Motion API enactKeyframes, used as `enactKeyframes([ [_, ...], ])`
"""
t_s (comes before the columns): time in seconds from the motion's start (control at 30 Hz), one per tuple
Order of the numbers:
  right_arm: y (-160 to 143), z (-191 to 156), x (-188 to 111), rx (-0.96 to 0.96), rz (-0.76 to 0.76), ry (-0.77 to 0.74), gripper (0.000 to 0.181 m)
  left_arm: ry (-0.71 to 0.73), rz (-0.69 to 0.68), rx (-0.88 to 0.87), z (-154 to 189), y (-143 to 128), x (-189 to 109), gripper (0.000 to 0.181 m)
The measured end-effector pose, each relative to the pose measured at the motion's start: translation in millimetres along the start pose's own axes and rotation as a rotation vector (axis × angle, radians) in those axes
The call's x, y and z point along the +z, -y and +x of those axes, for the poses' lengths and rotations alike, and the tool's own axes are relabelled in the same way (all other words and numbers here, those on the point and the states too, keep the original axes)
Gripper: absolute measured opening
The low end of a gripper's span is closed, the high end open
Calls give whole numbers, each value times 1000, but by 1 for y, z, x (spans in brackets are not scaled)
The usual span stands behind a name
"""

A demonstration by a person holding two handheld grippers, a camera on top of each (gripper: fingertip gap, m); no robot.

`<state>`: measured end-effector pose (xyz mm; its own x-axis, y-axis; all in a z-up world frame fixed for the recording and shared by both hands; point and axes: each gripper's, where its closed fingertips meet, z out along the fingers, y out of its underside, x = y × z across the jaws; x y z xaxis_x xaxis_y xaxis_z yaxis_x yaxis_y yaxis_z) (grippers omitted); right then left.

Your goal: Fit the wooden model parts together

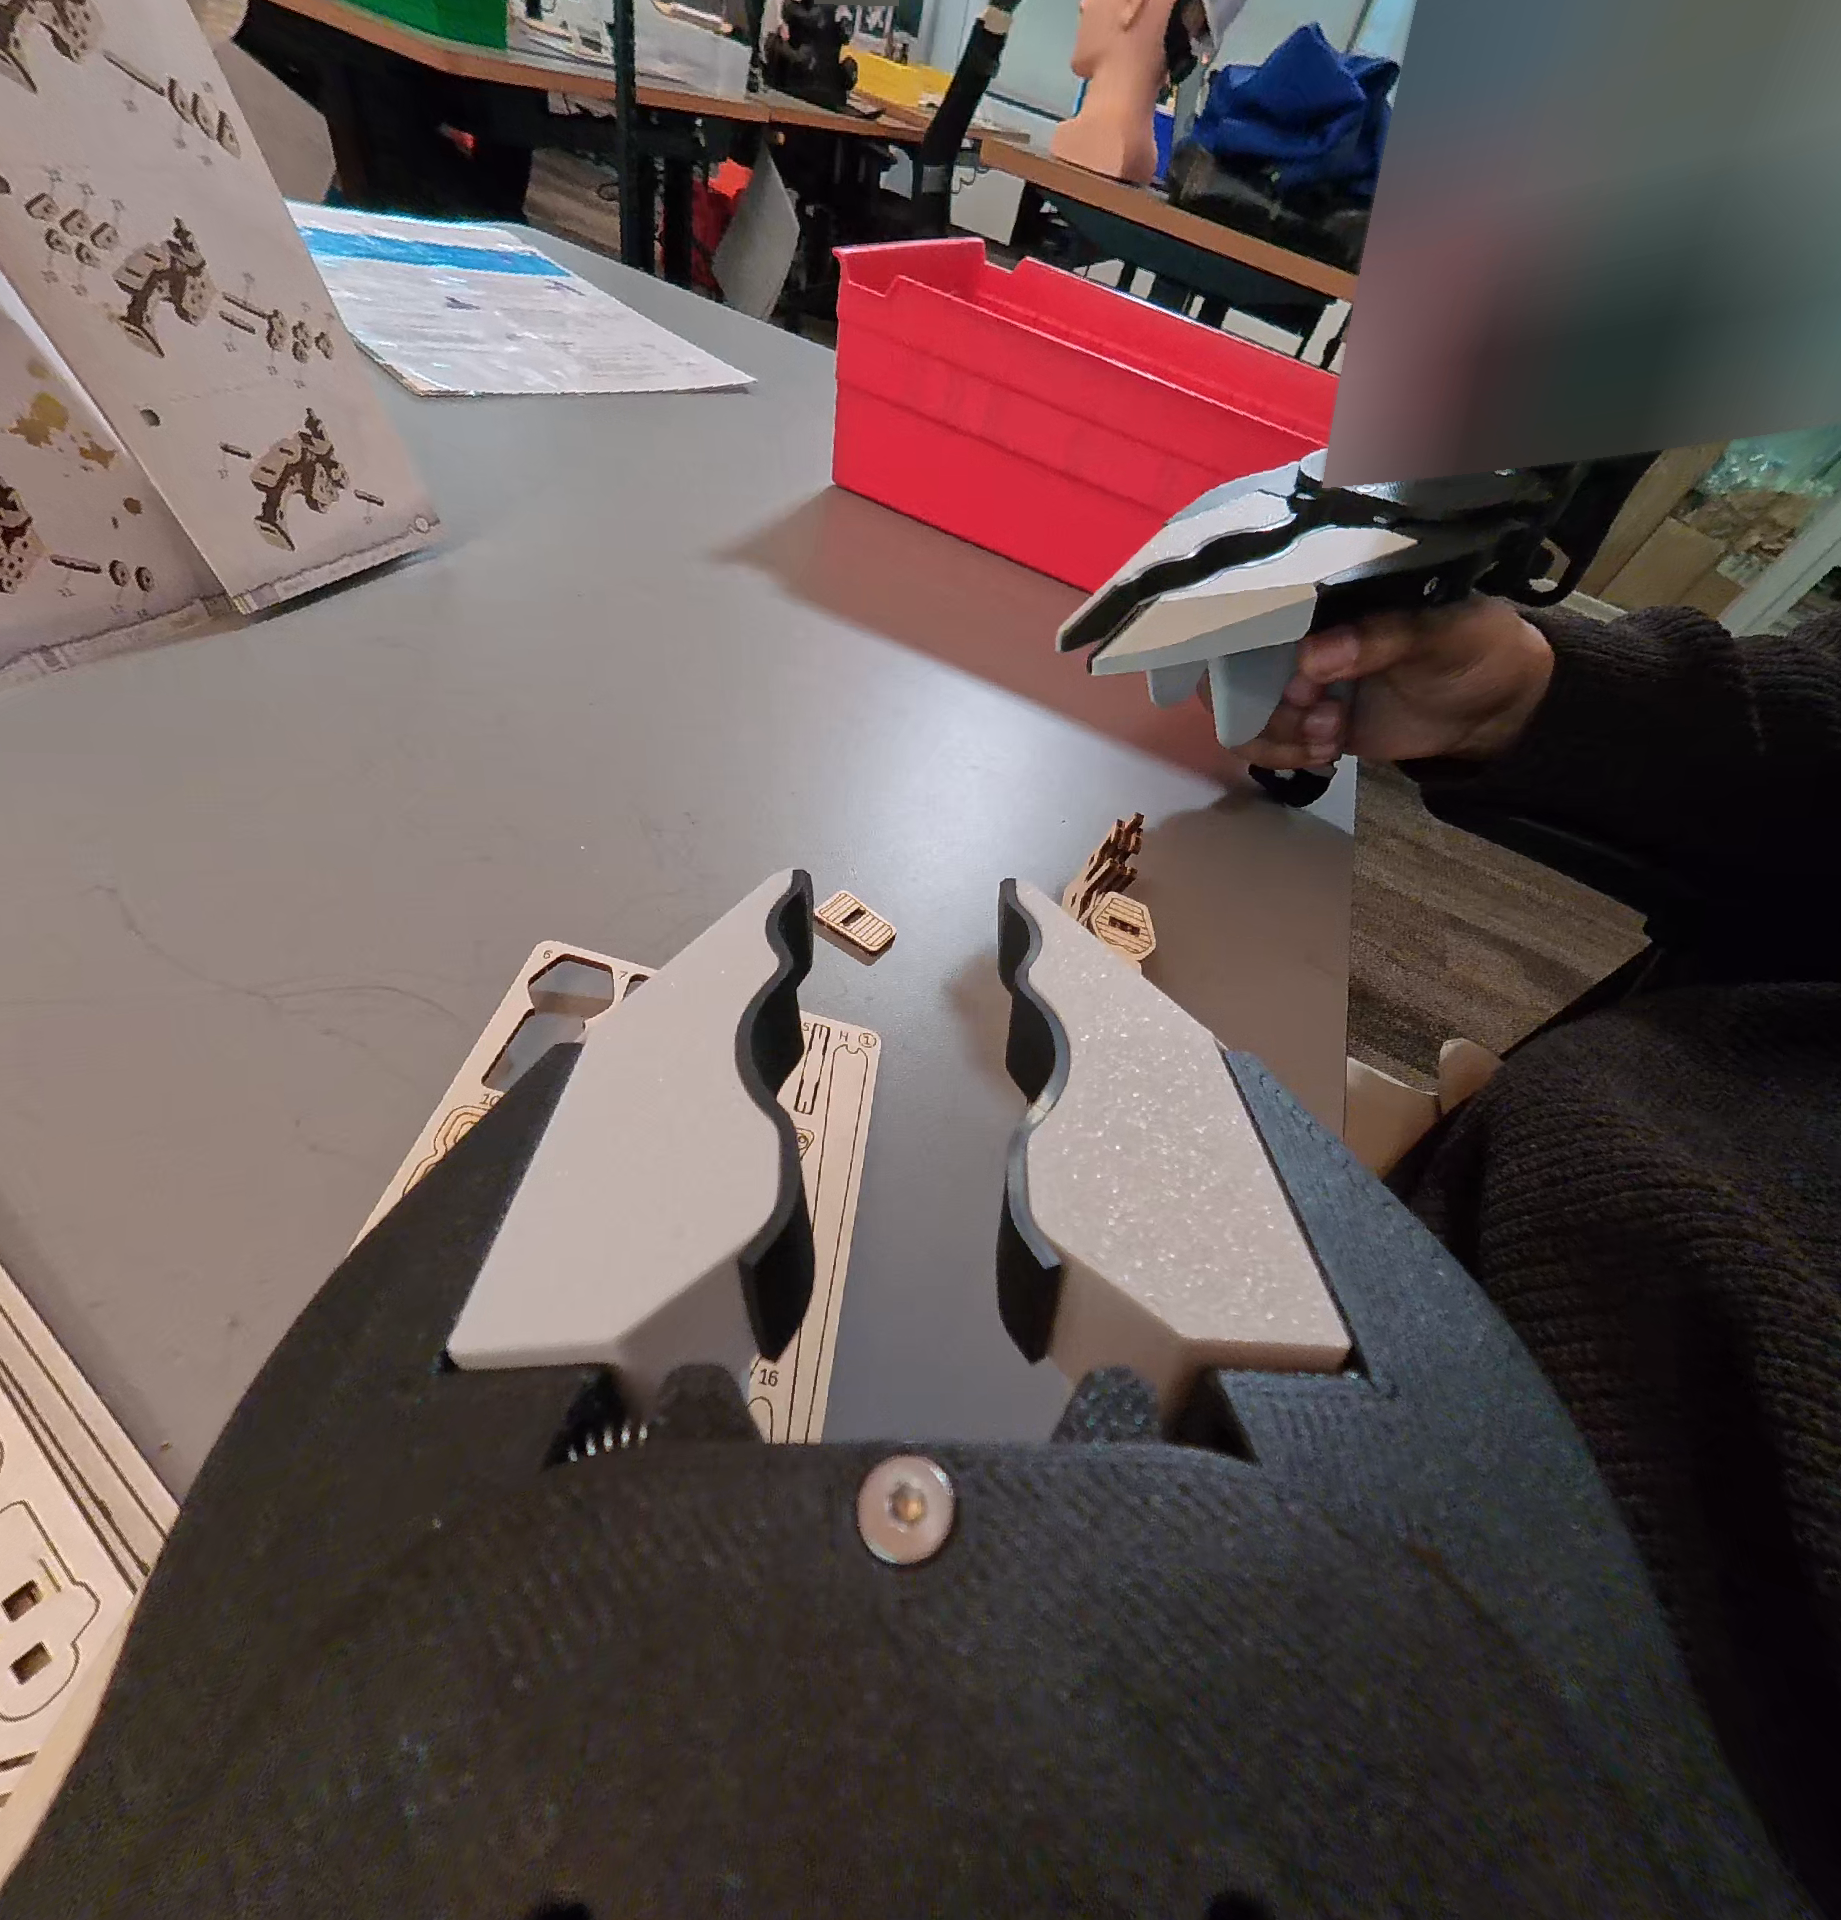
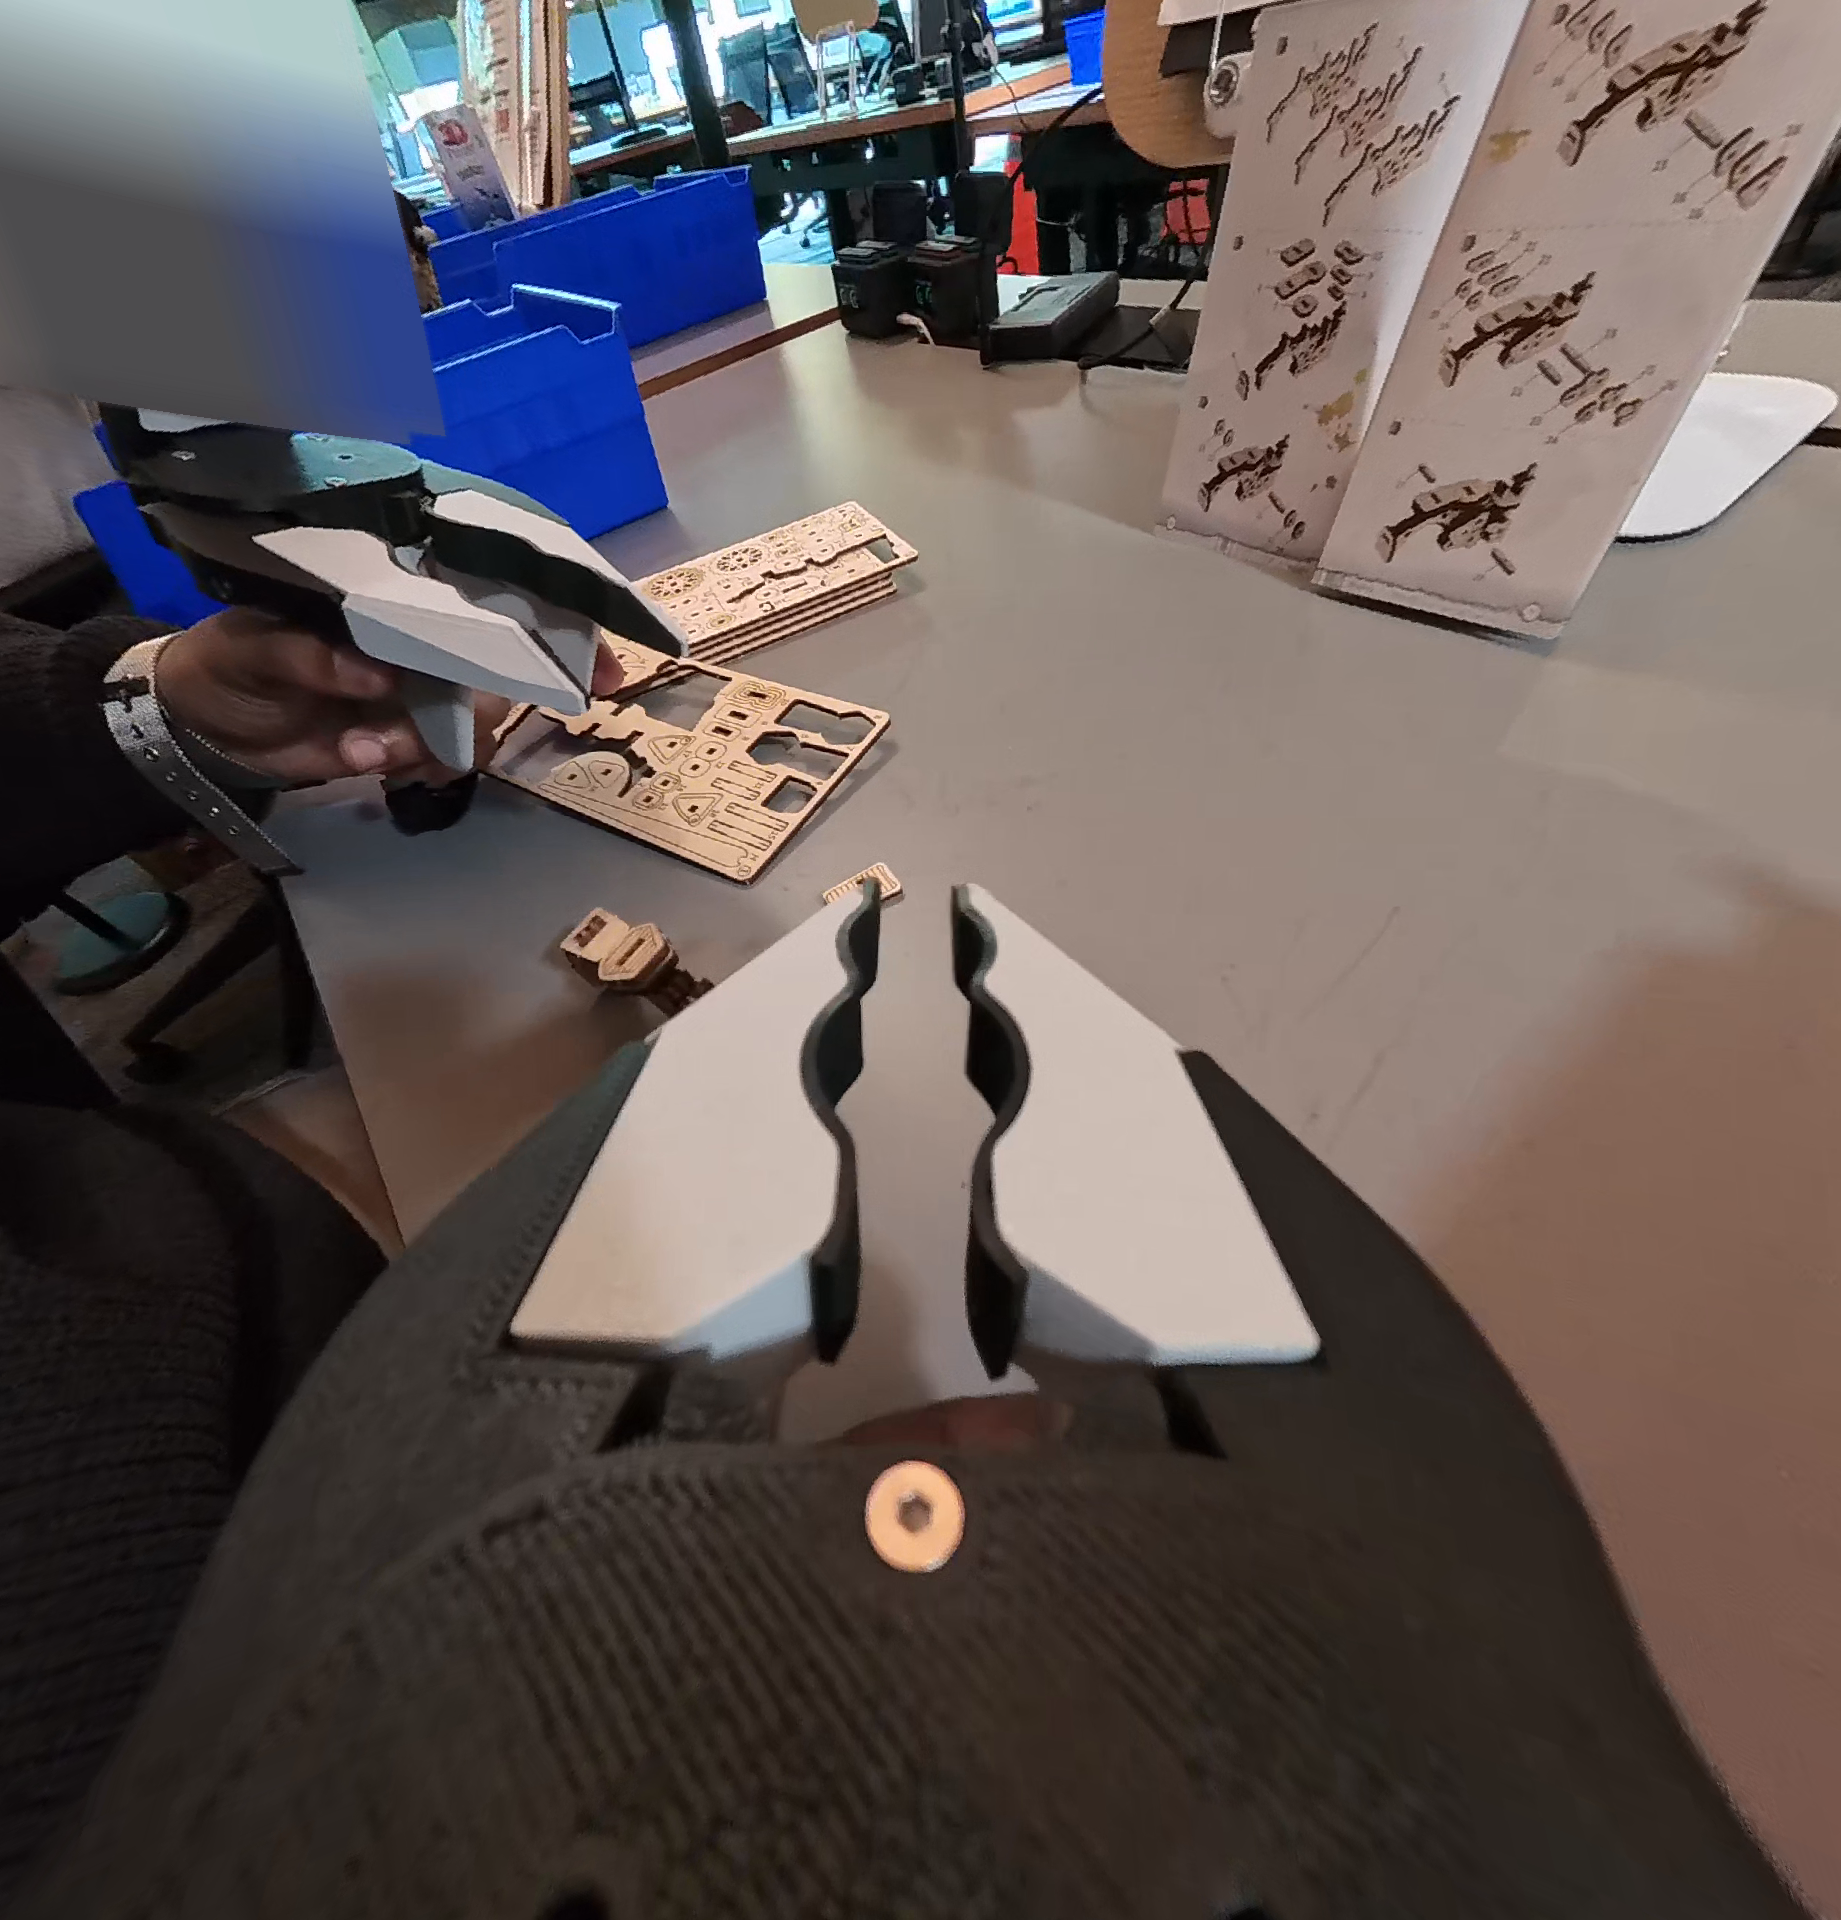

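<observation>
On the grey surface [image 1: 480, 790] right in front of you there are two loose bits: a small flat wooden piece [image 1: 855, 924] with a slot in it, and just beside it, apart, a partly built wooden model [image 1: 1111, 896] lying near the surface's edge. Your left hand-held gripper [image 1: 900, 914] hangs over that spot with its fingers spread wide and nothing between them; the flat piece sits just past the tip of its left finger. Under that same finger lies a punched-out wooden parts sheet [image 1: 843, 1143].

Your right hand-held gripper [image 2: 916, 899] is held above the surface too, with a narrow gap between its fingers and nothing held. From its camera the flat piece [image 2: 862, 883] peeks out right at the left fingertip, and the model [image 2: 630, 958] lies off to the left, not touched by anything.

Further out in that view you've got the parts sheet [image 2: 708, 774] flat on the surface, and a stack of more sheets [image 2: 781, 577] behind it. The folded instruction sheet [image 2: 1467, 312] stands upright at the back right. A red bin [image 1: 1061, 405] sits on the far side in the left view, and blue bins [image 2: 552, 395] show in the right one.
</observation>
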<state>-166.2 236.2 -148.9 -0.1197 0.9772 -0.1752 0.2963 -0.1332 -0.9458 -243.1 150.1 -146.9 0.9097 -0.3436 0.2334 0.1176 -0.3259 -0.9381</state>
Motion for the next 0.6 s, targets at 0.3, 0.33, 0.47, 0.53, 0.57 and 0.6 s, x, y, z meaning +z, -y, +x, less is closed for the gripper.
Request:
enactKeyframes([
  [0.3, 0, 4, 0, 16, 3, -15, 20, 0, 0, -2, 0, 0, 0, 35],
  [0.33, 0, 4, 0, 16, 3, -16, 20, 0, 0, -3, 0, 0, 0, 35],
  [0.47, 1, 4, 0, 19, 3, -16, 20, 0, 0, -3, 0, 0, 0, 35],
  [0.53, 1, 4, 0, 20, 3, -17, 20, 0, 0, -3, 0, 0, 0, 35],
  [0.57, 1, 4, 0, 20, 3, -17, 21, 0, 0, -3, 0, 0, 0, 35],
  [0.6, 1, 4, 0, 19, 3, -17, 21, 0, 0, -3, 0, 0, 0, 35],
])
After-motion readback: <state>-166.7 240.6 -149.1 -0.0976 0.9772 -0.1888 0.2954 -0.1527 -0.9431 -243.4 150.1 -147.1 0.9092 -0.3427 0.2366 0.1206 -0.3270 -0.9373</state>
